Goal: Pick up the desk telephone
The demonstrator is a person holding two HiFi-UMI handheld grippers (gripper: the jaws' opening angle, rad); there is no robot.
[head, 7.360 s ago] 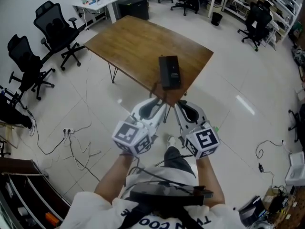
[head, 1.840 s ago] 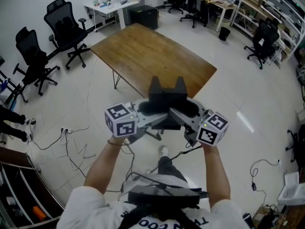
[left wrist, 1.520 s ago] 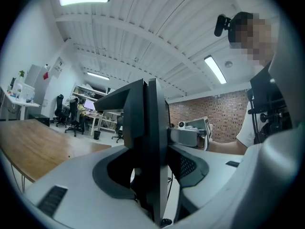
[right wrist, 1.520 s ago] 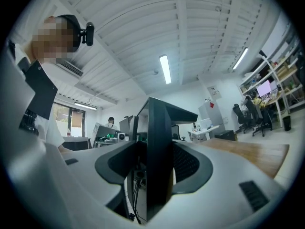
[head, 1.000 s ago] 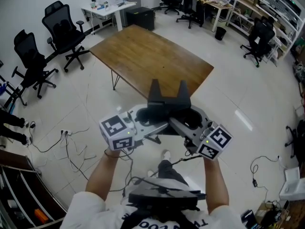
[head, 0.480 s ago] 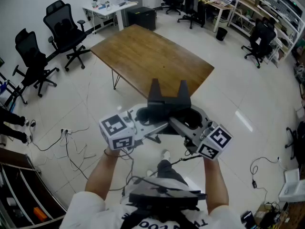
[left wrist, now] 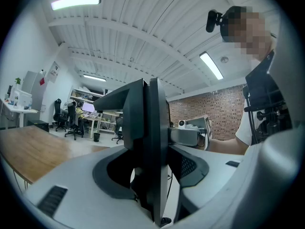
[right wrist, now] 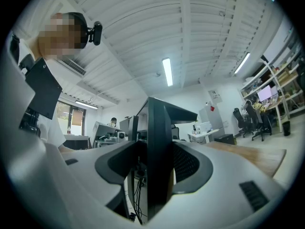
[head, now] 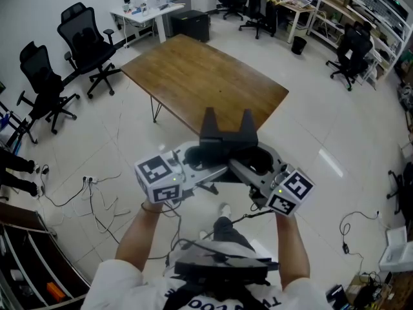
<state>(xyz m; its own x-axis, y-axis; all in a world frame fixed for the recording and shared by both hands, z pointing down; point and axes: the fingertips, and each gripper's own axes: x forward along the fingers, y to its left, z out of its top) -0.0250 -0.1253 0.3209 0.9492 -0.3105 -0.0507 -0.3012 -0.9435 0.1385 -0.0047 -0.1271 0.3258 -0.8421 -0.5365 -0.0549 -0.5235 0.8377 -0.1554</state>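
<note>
The black desk telephone (head: 226,134) hangs in the air in front of the person's chest, off the wooden table (head: 193,70). It stands tilted with its two cradle horns pointing up. My left gripper (head: 205,159) is shut on its left side and my right gripper (head: 248,161) on its right side. Between the white jaws in the left gripper view, the telephone (left wrist: 151,142) shows edge-on as a dark slab. The right gripper view has the same slab (right wrist: 158,151) clamped between its jaws. The phone's cord trails down below it.
The wooden table stands just beyond the phone, its top bare. Black office chairs (head: 82,39) stand at the left, and cables (head: 97,189) lie on the tiled floor. Desks and shelves (head: 361,11) line the far right.
At first the telephone lay on the table's near corner; now it is lifted off and held between both grippers. Over the last second nothing has moved.
</note>
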